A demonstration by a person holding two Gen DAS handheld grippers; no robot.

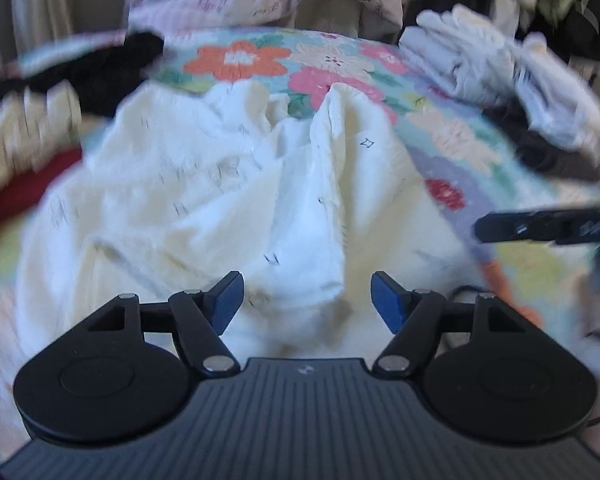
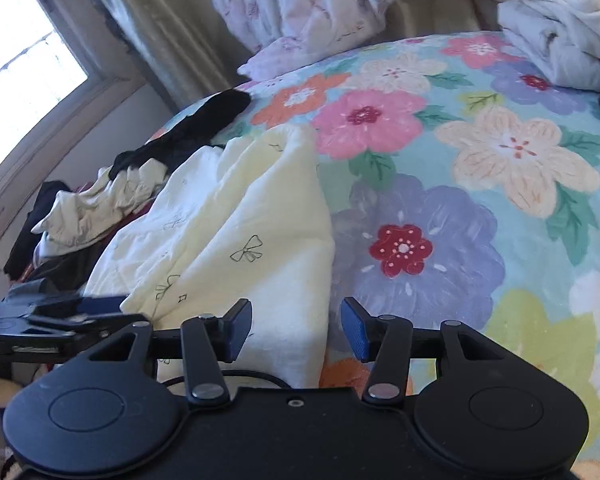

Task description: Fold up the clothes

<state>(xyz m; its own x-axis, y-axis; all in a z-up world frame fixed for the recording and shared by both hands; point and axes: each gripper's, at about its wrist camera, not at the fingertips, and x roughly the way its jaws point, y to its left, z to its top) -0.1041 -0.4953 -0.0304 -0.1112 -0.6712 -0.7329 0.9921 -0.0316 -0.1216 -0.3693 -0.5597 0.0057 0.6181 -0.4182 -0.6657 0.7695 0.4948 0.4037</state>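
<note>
A cream-white garment (image 1: 220,200) printed with small bows lies crumpled on the flowered bedspread (image 1: 452,136). My left gripper (image 1: 307,300) hovers over its near part, jaws open, nothing between the blue pads. In the right wrist view the same garment (image 2: 236,220) runs from the middle to the lower left, partly folded along a straight right edge. My right gripper (image 2: 296,328) is open above that edge, with cloth below but not pinched. The right gripper's finger (image 1: 540,226) pokes in at the right of the left wrist view; the left gripper (image 2: 52,320) shows at the lower left of the right wrist view.
A pile of white clothes (image 2: 560,28) sits at the bed's far right. Black and cream clothes (image 2: 140,172) lie heaped at the left, by a window (image 2: 16,68) and curtain. A pale pink floral quilt (image 2: 300,4) is bunched at the head of the bed.
</note>
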